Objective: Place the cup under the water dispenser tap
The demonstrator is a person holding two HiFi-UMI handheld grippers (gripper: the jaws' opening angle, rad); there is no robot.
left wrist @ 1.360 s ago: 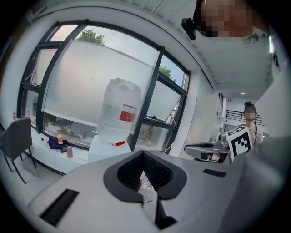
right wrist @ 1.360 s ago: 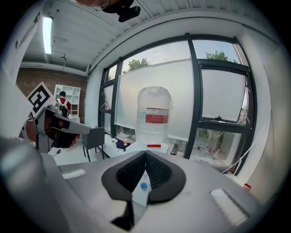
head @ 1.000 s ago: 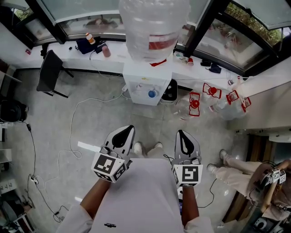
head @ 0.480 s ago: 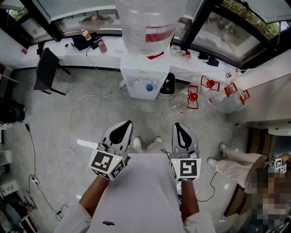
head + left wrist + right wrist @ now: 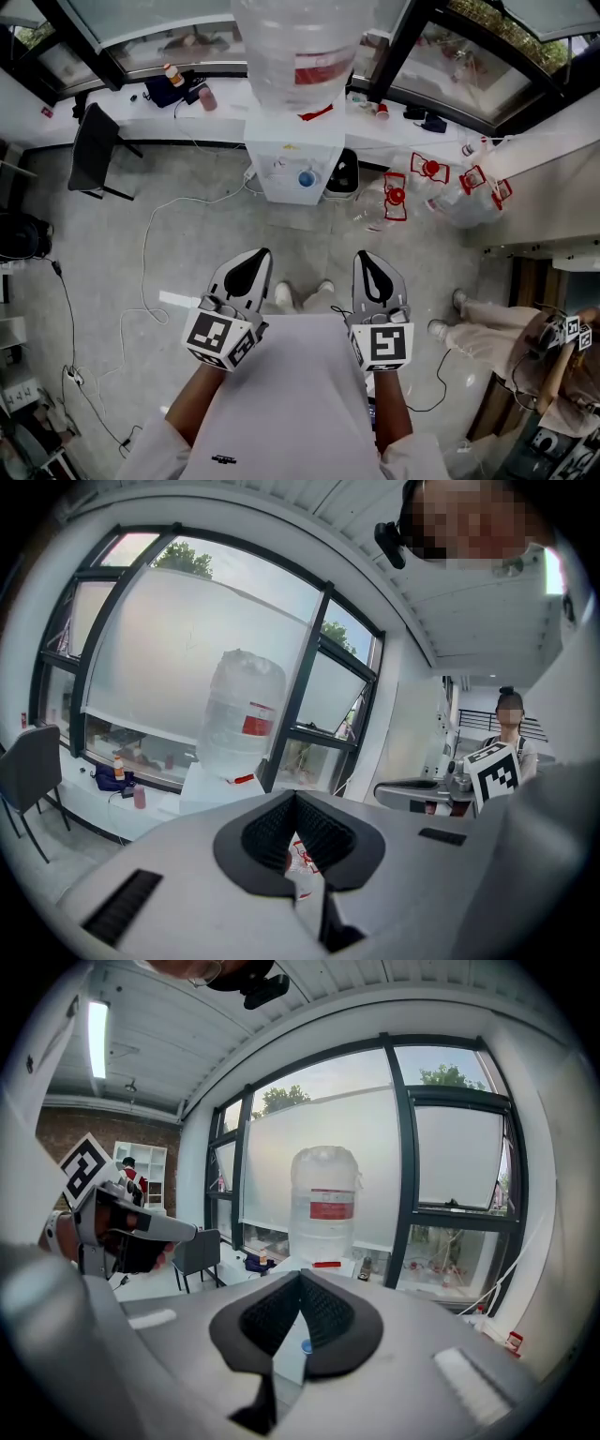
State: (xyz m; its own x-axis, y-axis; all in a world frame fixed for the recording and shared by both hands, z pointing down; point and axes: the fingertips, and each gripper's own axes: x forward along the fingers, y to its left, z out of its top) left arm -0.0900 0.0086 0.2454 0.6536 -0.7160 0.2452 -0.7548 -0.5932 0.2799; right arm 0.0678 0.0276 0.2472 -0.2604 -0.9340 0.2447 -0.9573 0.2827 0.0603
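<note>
a: how do the tongs stand?
b: left tongs (image 5: 262, 256) and right tongs (image 5: 363, 258) are each pressed together on nothing, side by side in front of the person's body.
a: and the cup?
b: neither carries one. straight ahead of both, well apart, is the water dispenser (image 5: 291, 164). a small blue round thing (image 5: 307, 178) sits at its front below the bottle (image 5: 298, 52), too small to tell cup from tap. a red cup (image 5: 382, 111) stands on the counter (image 5: 122, 114), beyond and right of the right tongs.
a: which stage, then?
b: it fits a cup already set under the tap, or one waiting on the counter. either way, i'd hold both tongs level and mind the cable (image 5: 148, 246) on the floor ahead-left.
</note>
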